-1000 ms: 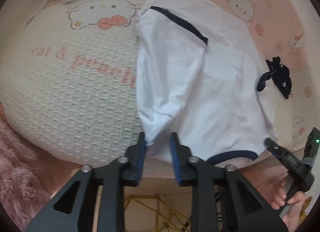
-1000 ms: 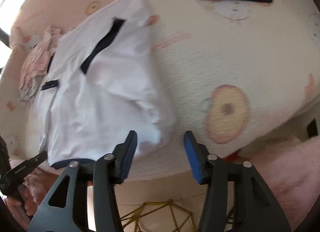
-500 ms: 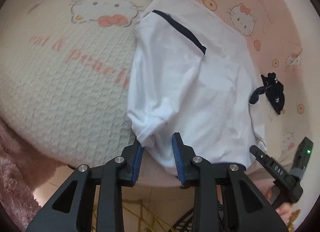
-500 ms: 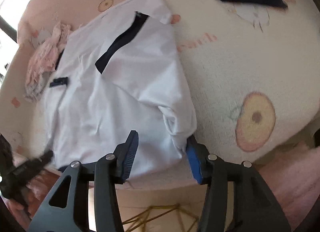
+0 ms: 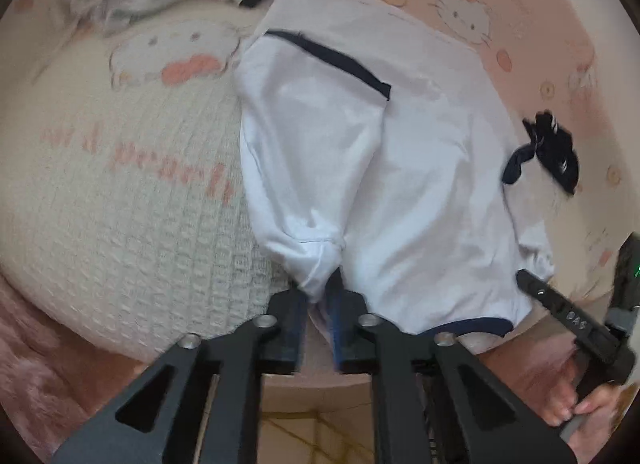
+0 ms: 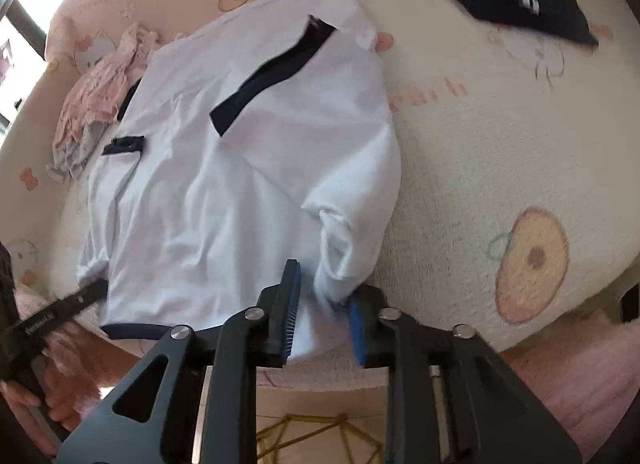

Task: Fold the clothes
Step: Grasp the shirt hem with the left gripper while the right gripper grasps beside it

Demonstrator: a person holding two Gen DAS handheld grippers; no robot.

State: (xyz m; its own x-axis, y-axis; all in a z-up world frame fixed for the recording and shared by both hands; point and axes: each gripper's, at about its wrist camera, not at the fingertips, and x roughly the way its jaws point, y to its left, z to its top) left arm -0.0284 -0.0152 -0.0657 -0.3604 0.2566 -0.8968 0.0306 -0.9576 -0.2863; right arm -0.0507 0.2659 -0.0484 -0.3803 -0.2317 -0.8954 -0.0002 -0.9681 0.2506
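The left hand-held gripper (image 5: 322, 316) pinched the white shirt's (image 5: 400, 191) bunched corner at the bed's (image 5: 120, 223) edge.

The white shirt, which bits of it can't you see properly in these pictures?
- Left wrist view: the white shirt corner between the left claw fingers is smeared by motion blur; whether it is pinched is unclear.
- Right wrist view: the shirt's near corner is hidden behind the right claw.
- Both views: the shirt's underside lies against the blanket.
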